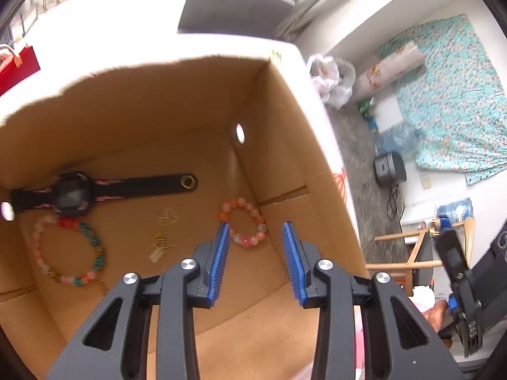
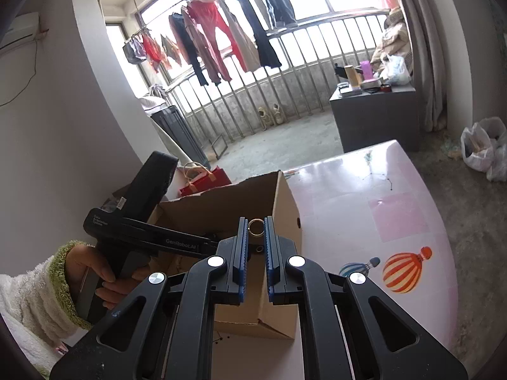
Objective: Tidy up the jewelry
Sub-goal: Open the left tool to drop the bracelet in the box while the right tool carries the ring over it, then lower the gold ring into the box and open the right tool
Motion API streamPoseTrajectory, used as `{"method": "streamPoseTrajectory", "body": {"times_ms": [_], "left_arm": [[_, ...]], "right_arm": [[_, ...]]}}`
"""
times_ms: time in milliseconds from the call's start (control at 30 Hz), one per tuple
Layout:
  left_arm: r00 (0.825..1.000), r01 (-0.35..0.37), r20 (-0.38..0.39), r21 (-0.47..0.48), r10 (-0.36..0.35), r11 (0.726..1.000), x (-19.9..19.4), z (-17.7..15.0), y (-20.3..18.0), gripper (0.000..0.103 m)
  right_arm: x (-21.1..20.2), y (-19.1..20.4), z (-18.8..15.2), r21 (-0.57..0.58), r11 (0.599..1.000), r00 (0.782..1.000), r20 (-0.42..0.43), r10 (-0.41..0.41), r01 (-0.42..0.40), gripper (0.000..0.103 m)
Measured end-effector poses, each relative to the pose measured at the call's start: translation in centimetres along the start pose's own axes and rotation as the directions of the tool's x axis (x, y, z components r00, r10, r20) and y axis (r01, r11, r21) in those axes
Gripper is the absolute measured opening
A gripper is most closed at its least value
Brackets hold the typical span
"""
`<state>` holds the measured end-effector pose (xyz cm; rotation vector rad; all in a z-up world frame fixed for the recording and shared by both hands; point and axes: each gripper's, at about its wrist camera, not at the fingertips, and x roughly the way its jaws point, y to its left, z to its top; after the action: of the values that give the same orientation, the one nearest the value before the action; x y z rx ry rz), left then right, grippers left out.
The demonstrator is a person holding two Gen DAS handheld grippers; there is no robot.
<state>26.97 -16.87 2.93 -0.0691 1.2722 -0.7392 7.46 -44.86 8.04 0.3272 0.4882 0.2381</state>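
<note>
The left gripper hangs inside the cardboard box, tilted down at its floor, jaws parted with nothing between the blue pads. Just past its fingertips an orange-and-pink bead bracelet lies flat against the box's right wall, near the far right corner. Left of it rests a small tangle of gold chain, then a larger multicoloured bead bracelet toward the left wall. Along the far wall a black watch lies with its strap stretched left to right, the free end with its metal eyelet pointing to the right wall.

The right gripper is clenched on a gold ring, pinched at the fingertips with its opening facing the camera, held above the box's near right corner. The box sits at the left edge of a pink table. A hand in a fleecy white sleeve grips the other tool's handle.
</note>
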Motion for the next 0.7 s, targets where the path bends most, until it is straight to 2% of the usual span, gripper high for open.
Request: {"method": "streamPoseTrajectory", "body": {"times_ms": [67,133,200,233,300,367,400,467,500,567,700], "left_arm": [[0.995,-0.014,0.094,0.022,0.012,1.000,-3.4,-1.3,0.7,0.039],[0.981,-0.044,0.191,0.026,0.038,0.999,-7.0,-2.9,2.0,0.044],[0.953,-0.099,0.289,0.004,0.094,0.995,-10.6,-5.2,3.7,0.050],[0.934,-0.130,0.334,-0.019,0.129,0.991,-12.3,-6.5,4.6,0.052],[0.896,-0.185,0.397,-0.070,0.197,0.980,-14.9,-9.0,6.4,0.056],[0.865,-0.222,0.430,-0.134,0.259,0.966,-16.9,-11.6,8.5,0.059],[0.856,-0.233,0.433,-0.160,0.281,0.959,-17.5,-12.6,9.2,0.060],[0.845,-0.245,0.431,-0.210,0.315,0.946,-18.3,-14.8,10.8,0.064],[0.840,-0.253,0.428,-0.233,0.333,0.939,-18.4,-15.4,11.4,0.066],[0.832,-0.272,0.415,-0.273,0.368,0.923,-18.4,-16.6,12.4,0.067],[0.824,-0.310,0.371,-0.337,0.428,0.889,-17.7,-17.7,14.3,0.070]], "right_arm": [[0.7,1.6,0.5,-0.027,0.998,0.998,-0.037,0.049,-0.050,0.008],[2.1,3.3,1.1,-0.060,0.991,0.989,-0.100,0.109,-0.116,0.008],[4.3,5.2,1.4,-0.071,0.979,0.966,-0.188,0.177,-0.193,0.008],[6.0,6.3,1.3,-0.064,0.969,0.943,-0.253,0.214,-0.238,0.008],[9.3,8.1,1.1,-0.033,0.953,0.887,-0.377,0.267,-0.301,0.008],[13.4,9.9,0.5,0.002,0.943,0.808,-0.515,0.286,-0.332,0.008],[15.1,10.7,0.0,0.014,0.942,0.771,-0.570,0.282,-0.335,0.008],[18.7,12.6,-1.1,0.017,0.941,0.694,-0.671,0.262,-0.339,0.008],[20.1,13.2,-1.4,0.012,0.945,0.668,-0.704,0.241,-0.328,0.008],[22.9,14.4,-2.5,0.014,0.950,0.602,-0.770,0.210,-0.313,0.008],[26.6,15.2,-4.7,-0.004,0.967,0.516,-0.846,0.132,-0.255,0.008]]}}
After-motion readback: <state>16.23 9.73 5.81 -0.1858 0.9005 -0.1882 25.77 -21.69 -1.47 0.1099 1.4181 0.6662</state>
